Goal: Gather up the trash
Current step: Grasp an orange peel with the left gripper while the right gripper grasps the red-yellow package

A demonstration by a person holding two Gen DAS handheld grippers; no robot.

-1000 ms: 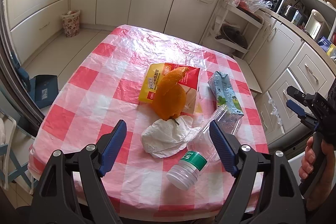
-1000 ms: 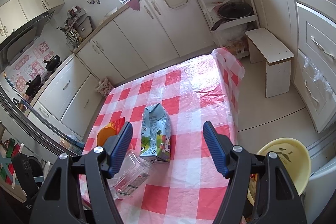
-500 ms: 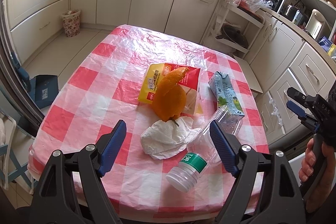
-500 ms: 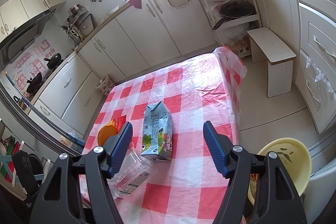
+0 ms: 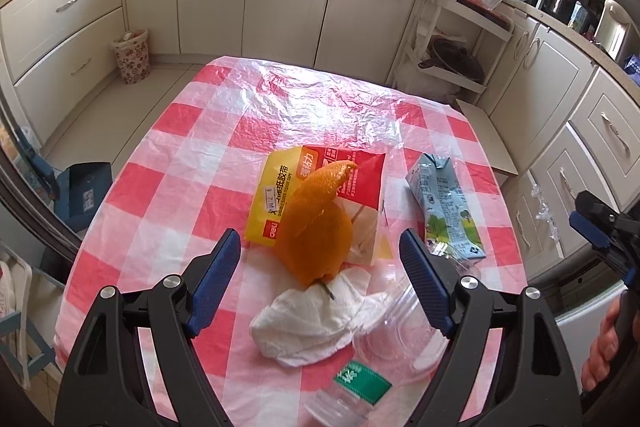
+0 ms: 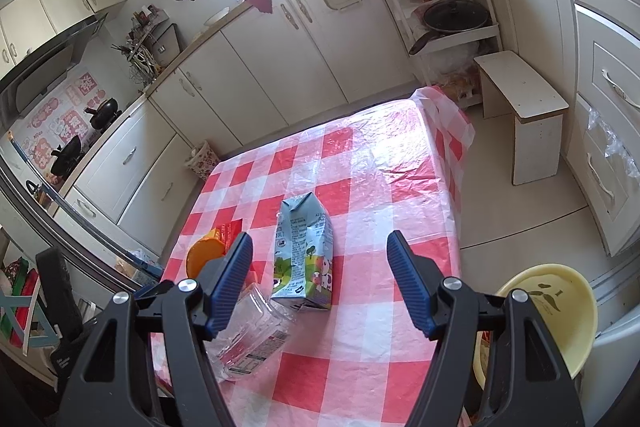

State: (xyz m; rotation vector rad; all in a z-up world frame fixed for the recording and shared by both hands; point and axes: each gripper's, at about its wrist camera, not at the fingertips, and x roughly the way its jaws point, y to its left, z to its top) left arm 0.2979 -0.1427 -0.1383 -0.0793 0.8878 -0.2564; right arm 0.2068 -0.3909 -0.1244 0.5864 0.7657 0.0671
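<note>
Your left gripper (image 5: 320, 267) with jaws spread wide and empty, your right gripper (image 6: 320, 279) likewise agape, right hand (image 5: 604, 351) wrapping its handle

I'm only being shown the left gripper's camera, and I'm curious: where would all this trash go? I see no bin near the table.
Observer: The right wrist view shows a yellow bin beside the table's near right corner, below the right gripper.
Operator: Is that gripper holding anything?
Observer: No, it is open, with the milk carton lying between its fingers' line of sight.
Operator: Does the carton have a picture?
Observer: Yes, a cartoon cow near its base.
</note>
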